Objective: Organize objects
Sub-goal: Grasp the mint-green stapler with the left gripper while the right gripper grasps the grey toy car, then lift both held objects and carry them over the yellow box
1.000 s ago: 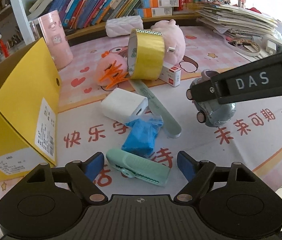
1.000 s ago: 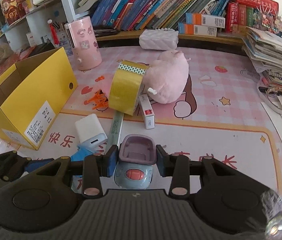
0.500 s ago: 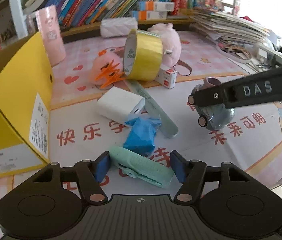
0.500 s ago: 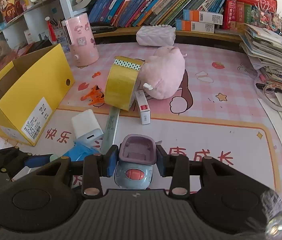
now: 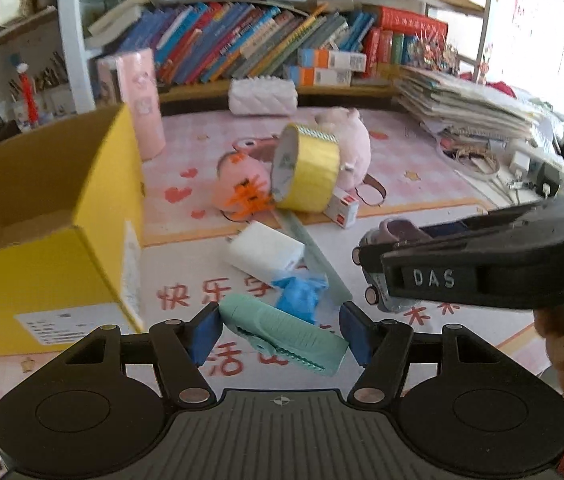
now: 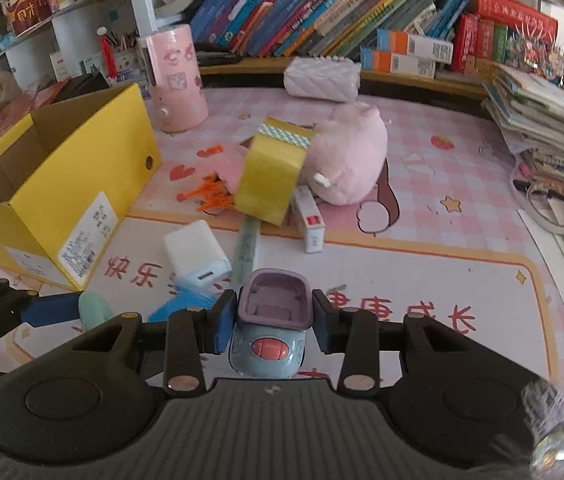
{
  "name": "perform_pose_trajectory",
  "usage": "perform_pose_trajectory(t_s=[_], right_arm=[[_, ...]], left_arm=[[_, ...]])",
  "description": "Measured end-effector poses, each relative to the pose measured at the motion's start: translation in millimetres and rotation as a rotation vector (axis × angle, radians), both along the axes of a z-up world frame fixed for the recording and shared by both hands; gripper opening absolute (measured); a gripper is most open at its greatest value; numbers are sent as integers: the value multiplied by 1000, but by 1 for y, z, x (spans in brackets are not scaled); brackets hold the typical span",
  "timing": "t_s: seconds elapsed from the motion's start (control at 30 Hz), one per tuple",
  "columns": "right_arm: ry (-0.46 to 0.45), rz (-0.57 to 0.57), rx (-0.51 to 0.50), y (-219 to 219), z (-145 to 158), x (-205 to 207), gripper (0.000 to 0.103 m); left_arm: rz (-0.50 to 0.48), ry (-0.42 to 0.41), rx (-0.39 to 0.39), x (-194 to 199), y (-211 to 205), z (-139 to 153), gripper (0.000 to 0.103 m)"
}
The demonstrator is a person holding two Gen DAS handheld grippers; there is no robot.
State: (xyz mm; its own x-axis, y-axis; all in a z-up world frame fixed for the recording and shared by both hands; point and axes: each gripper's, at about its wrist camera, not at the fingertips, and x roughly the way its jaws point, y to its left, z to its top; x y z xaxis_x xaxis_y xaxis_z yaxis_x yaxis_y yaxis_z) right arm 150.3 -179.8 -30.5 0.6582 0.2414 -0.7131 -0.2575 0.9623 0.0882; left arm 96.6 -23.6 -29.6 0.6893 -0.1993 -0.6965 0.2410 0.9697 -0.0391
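My left gripper [image 5: 280, 334] is shut on a mint green clip [image 5: 282, 332], held lengthwise between its blue pads above the mat. My right gripper [image 6: 270, 322] is shut on a grey-blue toy car [image 6: 268, 350] with a purple top, lifted off the mat; it also shows in the left wrist view [image 5: 385, 248] at right. An open yellow cardboard box [image 5: 54, 240] stands at the left; it also shows in the right wrist view [image 6: 62, 196].
On the mat lie a white charger [image 5: 264, 254], a blue wrapper [image 5: 299, 296], a pale green ruler [image 5: 317, 260], a yellow tape roll [image 5: 307, 168], a pink plush [image 6: 345, 168], orange clips [image 5: 250, 198] and a small white box [image 6: 309, 224]. A pink cylinder [image 6: 176, 80], books and paper stacks stand behind.
My left gripper has closed on the mint green clip and lifted it. Both grippers have risen, the right still holding the toy car.
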Motion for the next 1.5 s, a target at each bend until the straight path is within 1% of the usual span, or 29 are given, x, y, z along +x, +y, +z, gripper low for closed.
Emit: perform_pose_trajectory(t_s=[0.1,0.17,0.27,0.4,0.63,0.77,0.97,1.1,1.2,1.5], right_arm=[[-15,-28,-9,13,5,-12,38],[-19,-50,-13,24,9,-22,38],[-44,-71,-20,44,17,-39,38],[-75,-104,-16,79,24,-67,38],[-120,-148,-12,145,29,-130,38],[-116,-139,-14,181,27,-161,38],[-97,-110,-33,222,28,-186,38],[-83,-77,-51,244,29,-196,38],[-79,-61,-64,255,32,-201,38],[-48,-47,-83,264,29,-216,38]], left_arm=[[6,-16,-30,-10,19,9,64],[14,-25,-34,-17,34,15,64],[25,-34,-24,-29,56,23,64],[15,-75,22,-55,87,32,65],[27,-89,22,-106,153,33,65],[76,-78,27,-132,189,32,65],[179,-95,29,-157,233,35,64],[223,-108,19,-162,250,41,65],[238,-111,24,-165,255,45,65],[217,-60,21,-171,253,38,65]])
